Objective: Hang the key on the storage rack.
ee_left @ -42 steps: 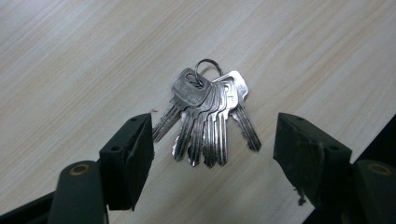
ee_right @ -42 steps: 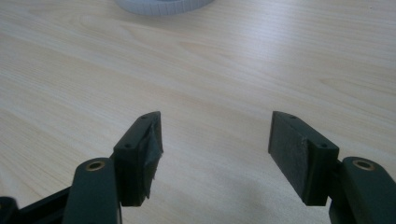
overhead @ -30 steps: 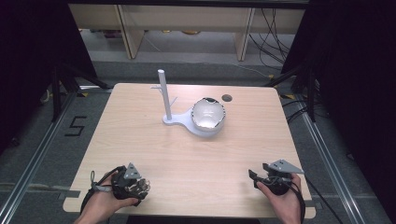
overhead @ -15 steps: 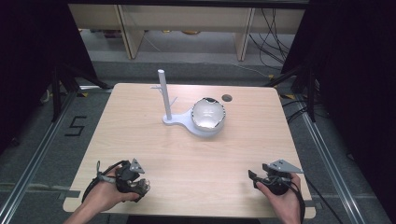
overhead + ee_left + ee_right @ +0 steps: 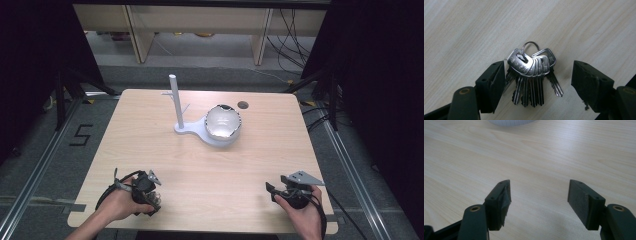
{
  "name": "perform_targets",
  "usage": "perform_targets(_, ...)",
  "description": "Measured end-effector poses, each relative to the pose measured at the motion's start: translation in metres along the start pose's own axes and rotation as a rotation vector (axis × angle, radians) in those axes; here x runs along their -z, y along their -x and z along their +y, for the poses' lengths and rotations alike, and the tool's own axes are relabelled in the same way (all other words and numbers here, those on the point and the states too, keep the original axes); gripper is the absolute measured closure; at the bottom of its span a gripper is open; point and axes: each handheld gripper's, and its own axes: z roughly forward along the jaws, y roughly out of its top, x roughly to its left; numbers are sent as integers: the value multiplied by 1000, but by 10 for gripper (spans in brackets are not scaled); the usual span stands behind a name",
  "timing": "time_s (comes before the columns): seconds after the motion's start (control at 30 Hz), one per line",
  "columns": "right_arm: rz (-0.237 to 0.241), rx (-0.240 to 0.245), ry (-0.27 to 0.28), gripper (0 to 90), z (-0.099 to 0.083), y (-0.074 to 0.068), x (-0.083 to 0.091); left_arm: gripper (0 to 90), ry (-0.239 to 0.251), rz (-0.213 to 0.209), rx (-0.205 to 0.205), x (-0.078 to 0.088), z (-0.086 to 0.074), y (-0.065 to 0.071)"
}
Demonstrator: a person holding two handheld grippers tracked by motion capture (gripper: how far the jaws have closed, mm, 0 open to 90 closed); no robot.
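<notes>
A light wooden table [image 5: 210, 165] is seen from above, with a white stand [image 5: 176, 107] made of an upright post on a flat base near its far middle, and a shiny rounded bowl [image 5: 223, 122] resting on that base just beside the post. A small dark round mark [image 5: 243, 105] is seen on the tabletop beyond the bowl. The left gripper [image 5: 150, 192] is held in the left hand [image 5: 125, 202] at the near left of the table and is tilted down toward the surface. In the left gripper view its jaws are spread wide on either side of a bunch of keys [image 5: 532, 75], which lies flat on the wood on a metal ring [image 5: 530, 48]; the left jaw is just beside the outermost key, and nothing is gripped. The right gripper [image 5: 272, 189] is held in the right hand [image 5: 302, 207] at the near right, well apart from the keys. In the right gripper view its jaws are parted wide over bare wood, with nothing held between them.
</notes>
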Motion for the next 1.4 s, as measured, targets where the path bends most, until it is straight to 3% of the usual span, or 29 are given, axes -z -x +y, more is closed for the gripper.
perform_targets(0.17, 13, -7, 2, 361, 0, 0, 0, 278, -14, 2, -7, -2, 2, -1)
perform_targets(0.3, 8, -8, 1, 361, 0, -1, 0, 343, -22, 16, -15, -1, 3, -2)
perform_targets(0.33, 9, -2, 3, 361, 0, 0, 0, 362, -55, 41, -48, 0, 4, -2)
perform_targets(0.47, 6, -3, -2, 361, 0, 0, 0, 390, -70, 60, -64, 0, 5, 2)
perform_targets(0.6, 9, -5, 0, 361, 0, -1, 0, 543, -81, 72, -81, 2, 6, 5)
perform_targets(0.63, 16, -6, 5, 361, -1, 0, 0, 574, -95, 89, -111, 3, 6, 5)
perform_targets(0.7, 6, -3, -1, 361, 0, -1, 1, 603, -98, 94, -117, 3, 7, 4)
perform_targets(0.73, 10, -4, 2, 362, 0, -1, 0, 624, -93, 85, -103, 4, 7, 4)
perform_targets(0.83, 13, -3, 3, 362, -1, 0, -1, 709, -84, 63, -112, 9, 7, 2)
perform_targets(0.9, 6, -4, -6, 362, 0, -1, 0, 720, -84, 52, -97, 9, 7, 1)
perform_targets(0.93, 8, -54, -12, 362, -1, -5, 0, 721, -81, 51, -97, 9, 8, 0)
perform_targets(0.97, 8, -54, -12, 362, -1, -5, 0, 725, -81, 51, -97, 9, 8, 0)
perform_targets(1.0, -2, -17, 2, 362, -1, -3, 0, 725, -67, 47, -86, 9, 7, -1)
perform_targets(1.07, 1, -22, 16, 362, -1, -4, -2, 747, -63, 47, -84, 10, 8, -2)
perform_targets(1.17, 1, -19, 0, 361, -1, -3, -1, 739, -70, 27, -42, 9, 7, -6)
perform_targets(1.27, 3, -18, -1, 361, -1, -3, -1, 746, -93, 46, -38, 2, 4, -8)
perform_targets(1.4, 4, -19, -2, 361, -1, -3, -1, 801, -71, 41, -25, 1, 4, -11)
